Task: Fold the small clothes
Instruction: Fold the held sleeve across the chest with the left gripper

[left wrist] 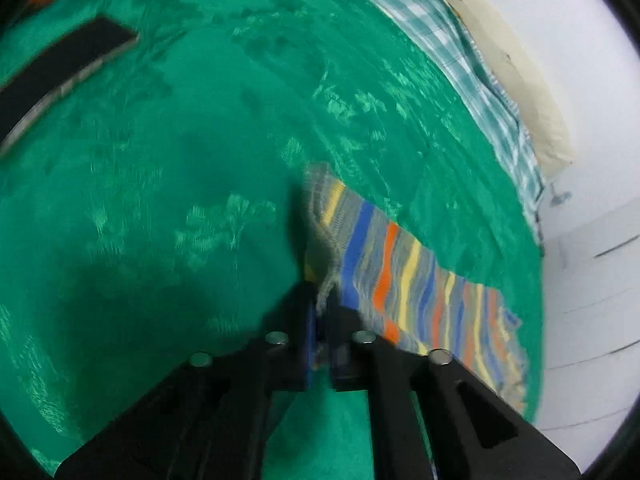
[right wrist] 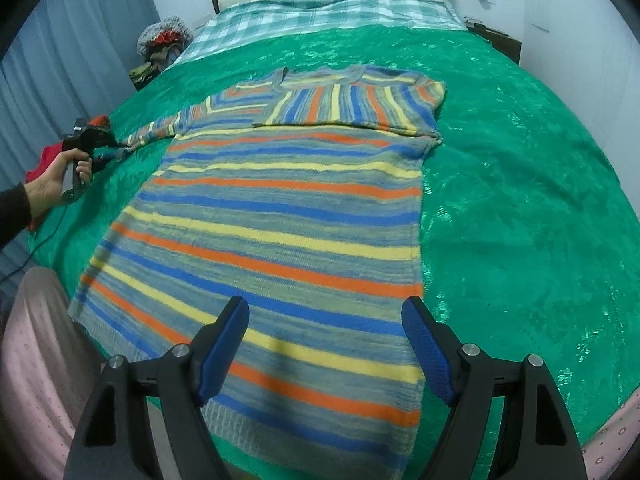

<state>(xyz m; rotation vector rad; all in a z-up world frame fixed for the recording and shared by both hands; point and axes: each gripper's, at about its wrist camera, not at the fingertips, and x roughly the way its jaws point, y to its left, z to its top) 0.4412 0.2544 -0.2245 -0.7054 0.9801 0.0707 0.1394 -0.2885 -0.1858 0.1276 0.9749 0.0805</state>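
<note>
Left wrist view, blurred: left tongs (left wrist: 320, 316) clamped on sweater (right wrist: 280, 216) sleeve cuff; right tongs (right wrist: 326, 312) apart above hem.

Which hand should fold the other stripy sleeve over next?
Left, probably. The left gripper is already shut on the cuff of the unfolded sleeve. The right gripper hangs open over the sweater hem, far from that sleeve.

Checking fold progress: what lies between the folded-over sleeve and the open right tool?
Only the striped sweater body, flat on the green bedspread, spans from the folded sleeve to the right tool; right wrist view.
</note>
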